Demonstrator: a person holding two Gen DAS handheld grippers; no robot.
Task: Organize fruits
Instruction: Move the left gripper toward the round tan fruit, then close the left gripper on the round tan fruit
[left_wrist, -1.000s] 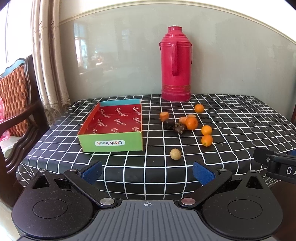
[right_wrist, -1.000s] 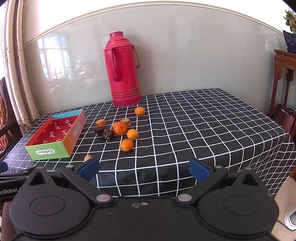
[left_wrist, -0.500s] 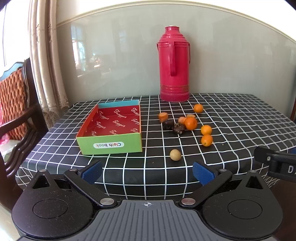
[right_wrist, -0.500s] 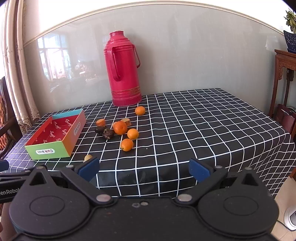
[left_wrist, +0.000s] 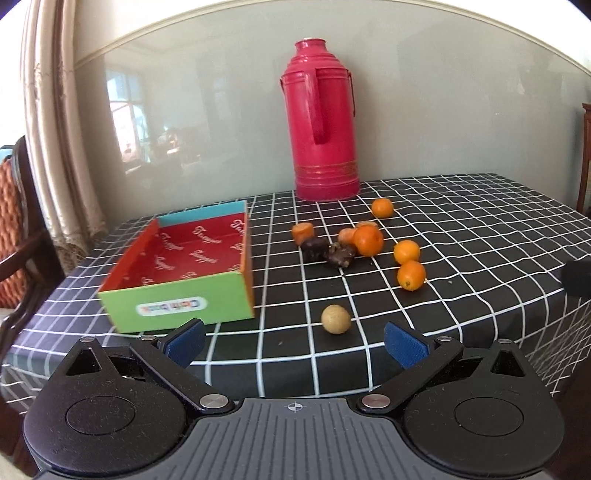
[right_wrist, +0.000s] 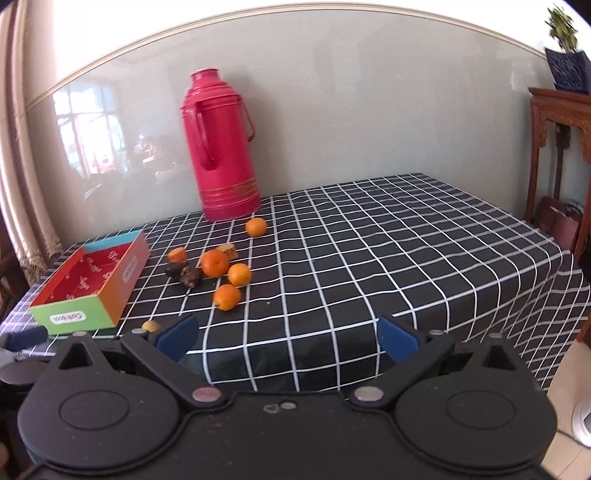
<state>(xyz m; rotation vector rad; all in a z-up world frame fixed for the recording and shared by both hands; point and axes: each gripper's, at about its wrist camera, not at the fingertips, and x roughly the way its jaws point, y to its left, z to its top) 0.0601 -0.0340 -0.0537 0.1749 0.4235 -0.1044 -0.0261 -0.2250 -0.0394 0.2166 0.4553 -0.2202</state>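
Observation:
Several small oranges, one in the middle of the group, lie on the black checked tablecloth with two dark fruits and a tan round fruit near the front edge. An open box with a red inside and green front stands to their left. The oranges and box also show in the right wrist view. My left gripper is open and empty at the front edge, just short of the tan fruit. My right gripper is open and empty at the front edge.
A tall red thermos stands at the back of the table by the wall. A wooden chair stands at the left. A wooden side stand with a potted plant stands at the right.
Both grippers have moved closer to the table; the fruits and box look larger. The left view has tilted and swung a little. Nothing on the table has moved.

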